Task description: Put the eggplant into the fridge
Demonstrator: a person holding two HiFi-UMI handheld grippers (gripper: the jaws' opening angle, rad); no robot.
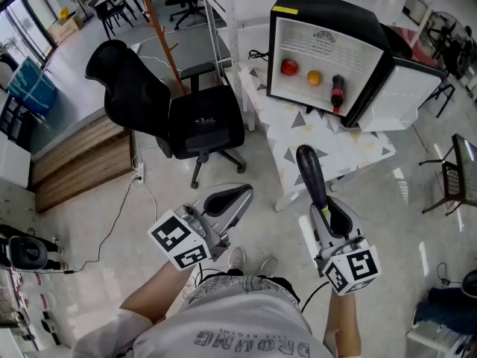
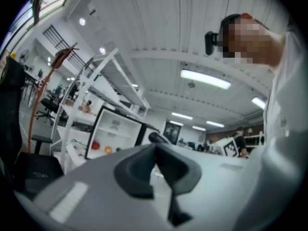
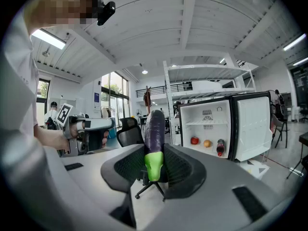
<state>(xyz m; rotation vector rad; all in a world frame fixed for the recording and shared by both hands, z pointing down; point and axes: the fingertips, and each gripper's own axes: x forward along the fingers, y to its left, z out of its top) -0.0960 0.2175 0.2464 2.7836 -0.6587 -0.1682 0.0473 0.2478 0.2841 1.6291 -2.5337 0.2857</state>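
Observation:
A dark purple eggplant (image 1: 309, 171) with a green stem end stands up out of my right gripper (image 1: 328, 218), which is shut on its stem end. In the right gripper view the eggplant (image 3: 155, 129) rises between the pads of the right gripper (image 3: 155, 165). The small black fridge (image 1: 328, 13) stands open on a table ahead, its white inside holding a red fruit (image 1: 289, 67), an orange one (image 1: 314, 77) and a bottle (image 1: 337, 92). The fridge (image 3: 207, 124) lies ahead and right of the eggplant. My left gripper (image 1: 237, 196) hovers at the left, shut on nothing.
The fridge rests on a white table (image 1: 335, 144) with grey triangles. A black office chair (image 1: 194, 118) stands left of the table. The fridge door (image 1: 406, 95) hangs open to the right. A white shelf frame (image 3: 192, 73) stands behind the fridge.

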